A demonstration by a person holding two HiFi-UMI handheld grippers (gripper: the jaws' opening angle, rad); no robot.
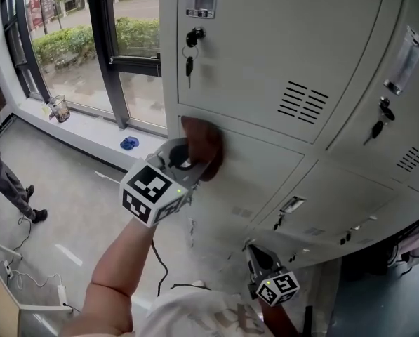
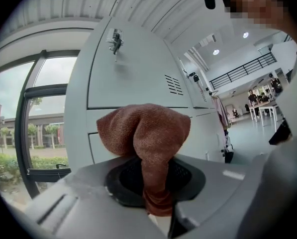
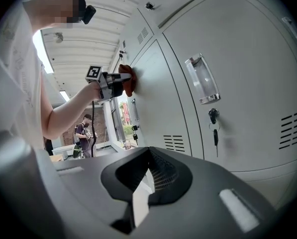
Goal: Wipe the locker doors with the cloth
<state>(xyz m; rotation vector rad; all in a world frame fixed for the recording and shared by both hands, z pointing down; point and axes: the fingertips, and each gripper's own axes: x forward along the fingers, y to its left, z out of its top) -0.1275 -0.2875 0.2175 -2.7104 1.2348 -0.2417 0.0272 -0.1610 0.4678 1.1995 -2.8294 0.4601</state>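
Observation:
A rust-brown cloth (image 1: 203, 146) is bunched against the top edge of a lower grey locker door (image 1: 265, 177), just under the upper door (image 1: 265, 55). My left gripper (image 1: 189, 161) is shut on the cloth and holds it to the metal. In the left gripper view the cloth (image 2: 148, 133) hangs folded down between the jaws of my left gripper (image 2: 155, 180), hiding part of the door. My right gripper (image 1: 255, 253) hangs low near the bottom lockers, apart from them; in its own view the right gripper (image 3: 147, 171) is shut on nothing, and the cloth (image 3: 128, 81) shows far up.
Keys (image 1: 190, 50) hang in the upper door's lock, and a second set (image 1: 378, 120) hangs on the door to the right. Vent slots (image 1: 302, 102) lie between them. A window (image 1: 69, 34) stands at the left. A person (image 1: 5, 184) stands on the floor, with cables (image 1: 27, 276) nearby.

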